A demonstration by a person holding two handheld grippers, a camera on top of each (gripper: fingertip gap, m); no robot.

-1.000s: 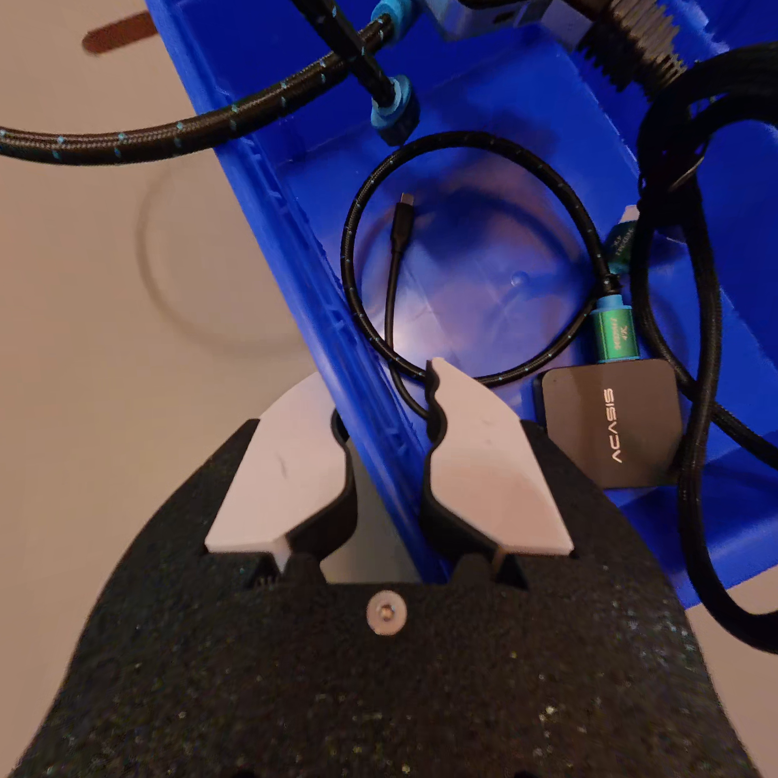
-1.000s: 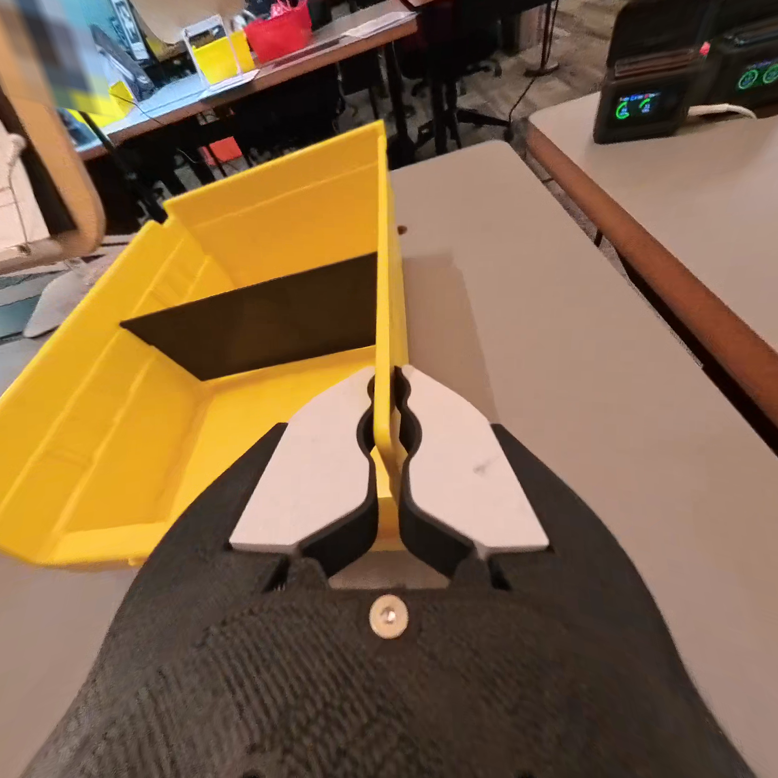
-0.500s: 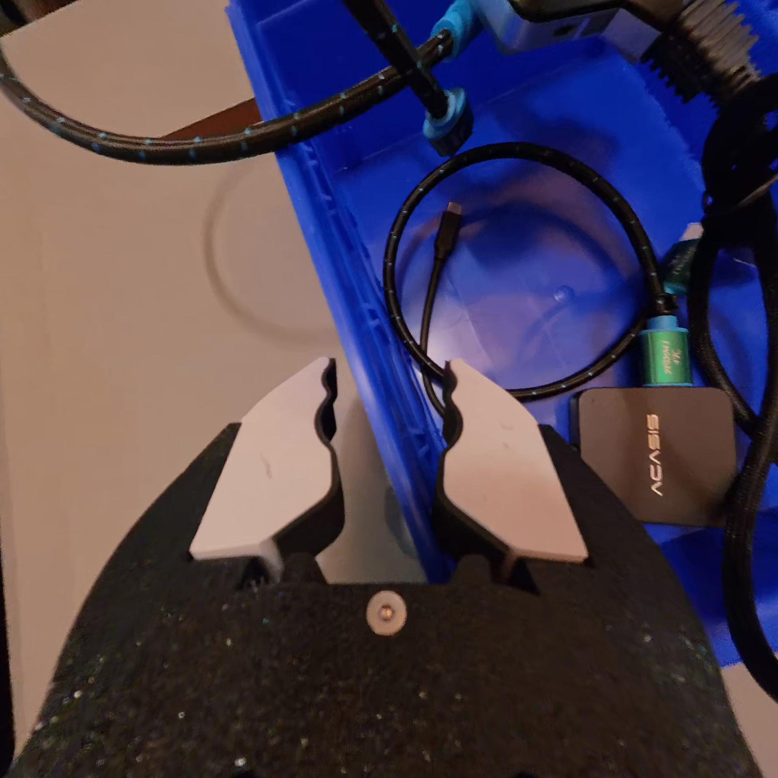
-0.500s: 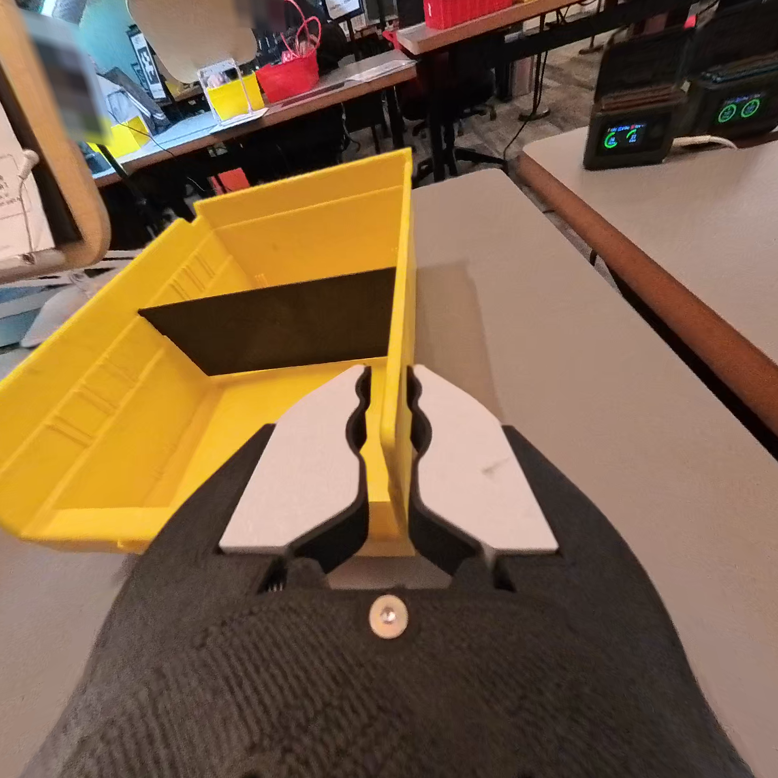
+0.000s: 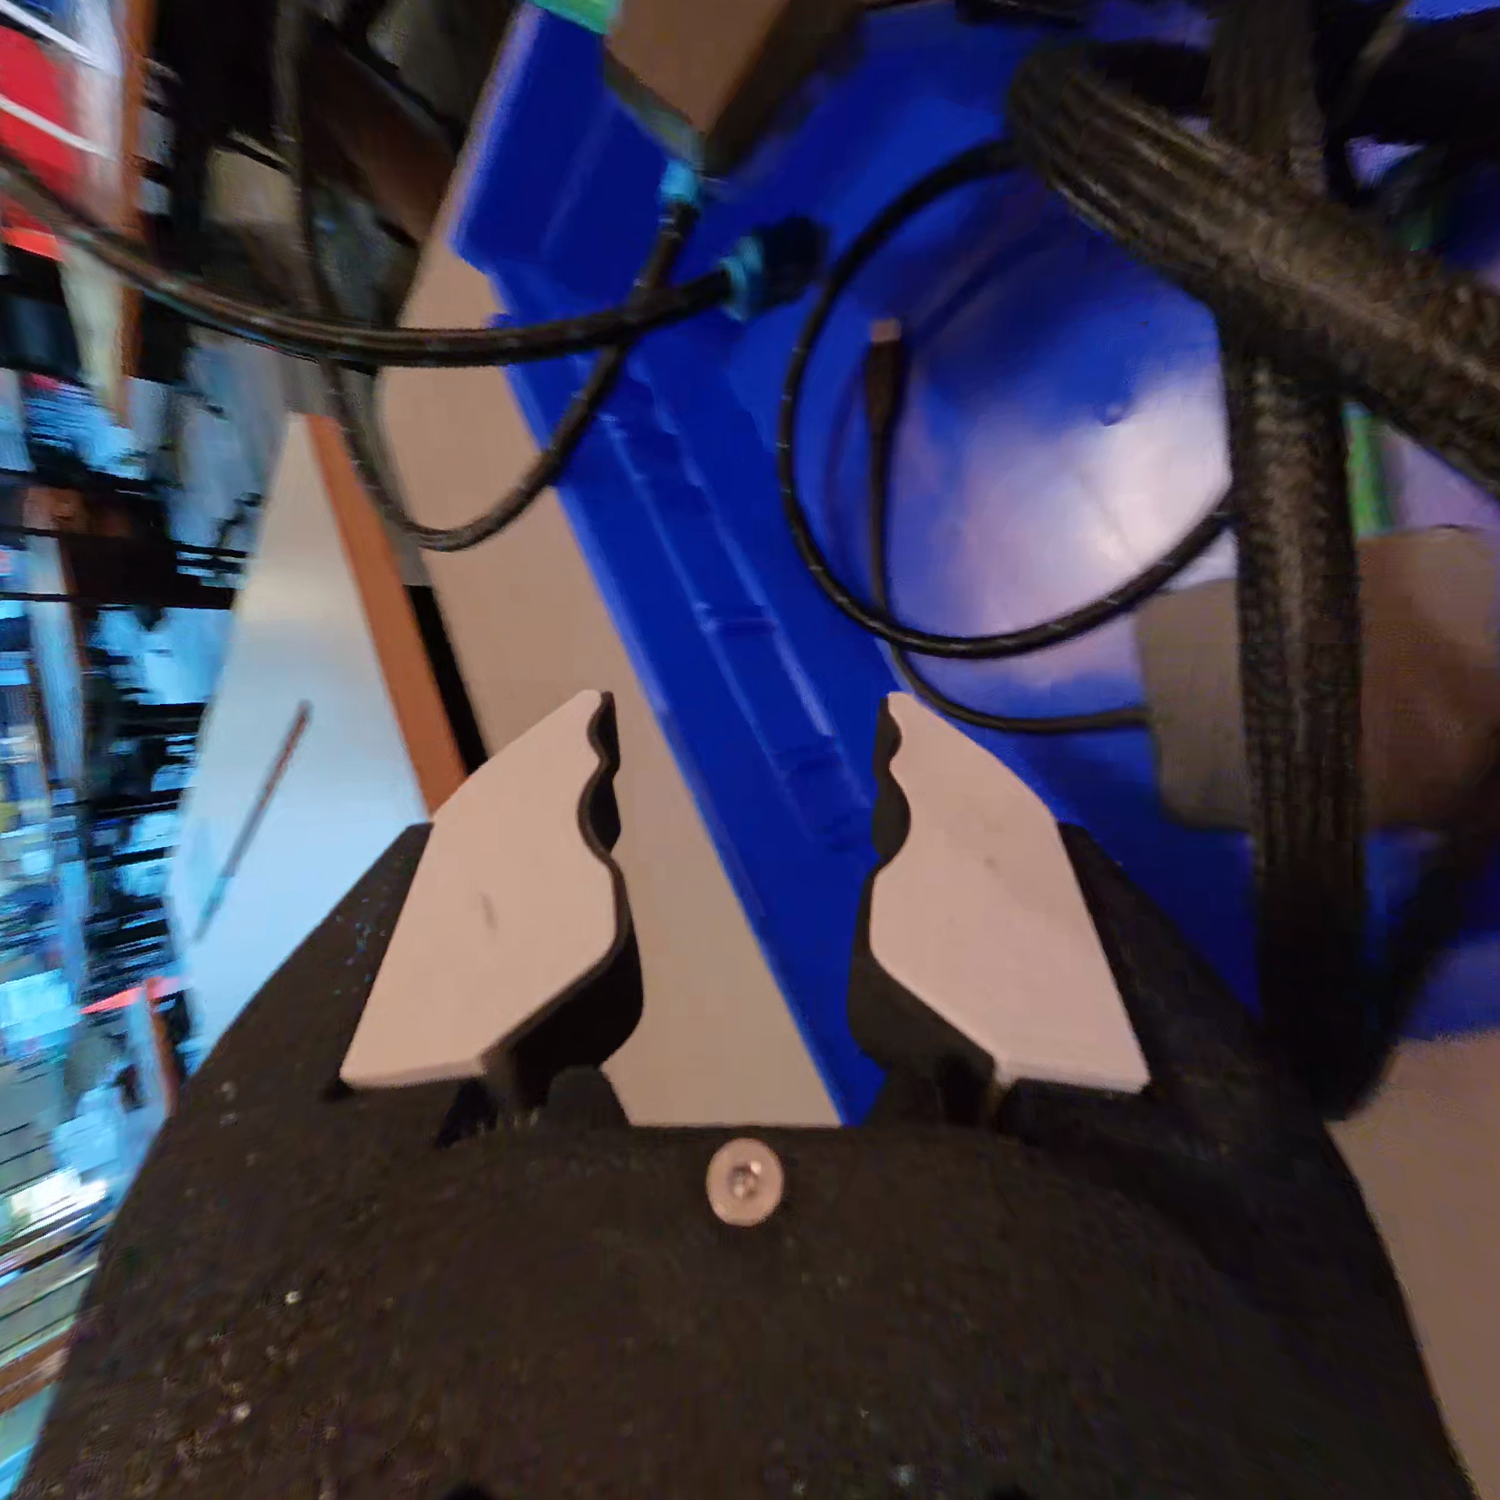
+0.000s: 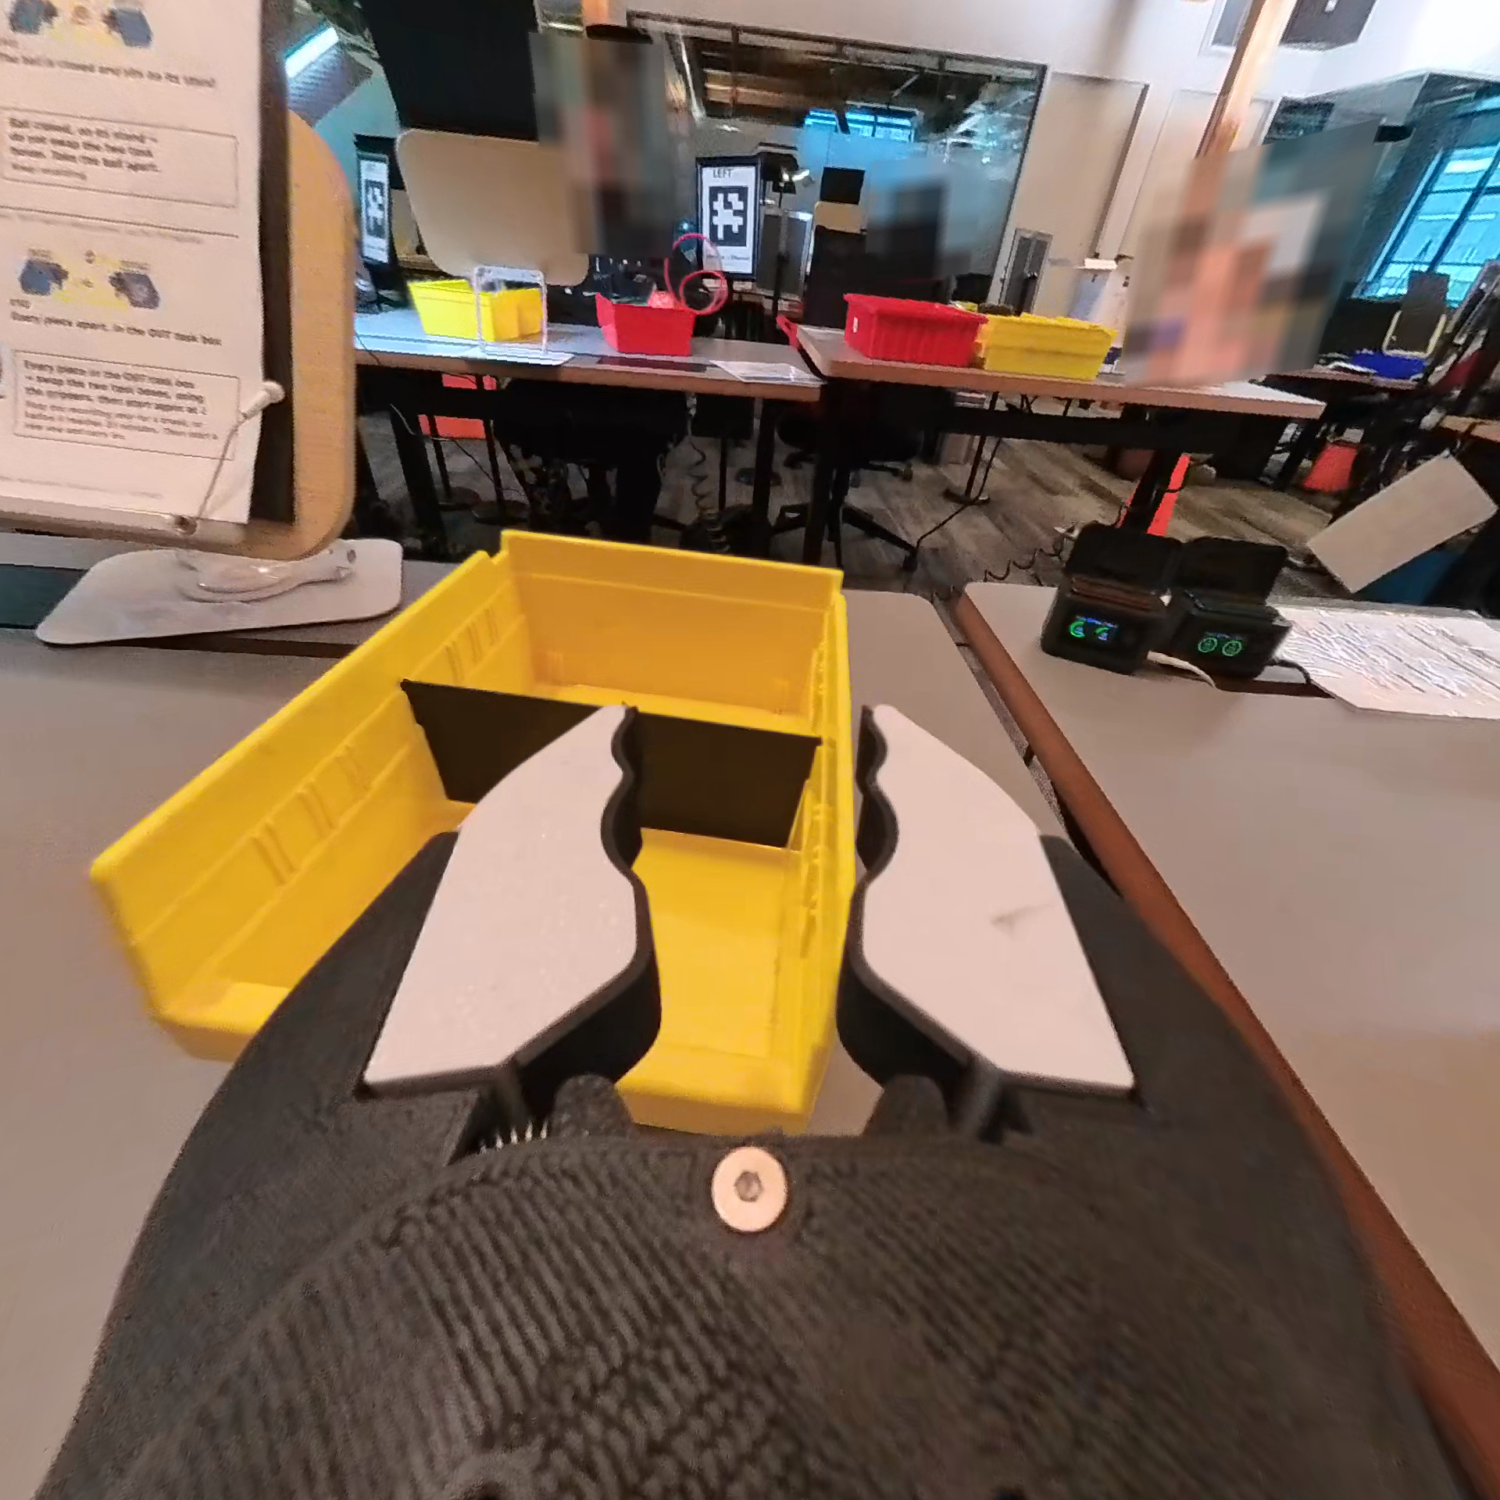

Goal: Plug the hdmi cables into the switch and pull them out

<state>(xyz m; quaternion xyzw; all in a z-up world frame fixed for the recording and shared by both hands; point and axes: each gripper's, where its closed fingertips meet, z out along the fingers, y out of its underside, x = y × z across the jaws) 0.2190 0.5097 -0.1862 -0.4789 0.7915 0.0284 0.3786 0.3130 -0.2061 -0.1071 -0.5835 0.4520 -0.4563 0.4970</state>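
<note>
Both claws spread, gripping nothing. Left gripper (image 5: 747, 714) straddles side wall of blue plastic bin (image 5: 730, 649); black braided cables (image 5: 1290, 649) lie inside bin, ahead-right of fingers. Right gripper (image 6: 743, 718) hovers over yellow plastic bin (image 6: 268, 820) with black divider (image 6: 714, 779).

A bin (image 5: 730, 649) sits on the counter (image 5: 519, 617), holding coiled cables (image 5: 1299, 568) (one cable (image 5: 454, 345) trails out over its left wall). A divided bin (image 6: 268, 820) sits on another counter (image 6: 81, 812); two chargers (image 6: 1161, 621) stand on the neighbouring counter to its right.
</note>
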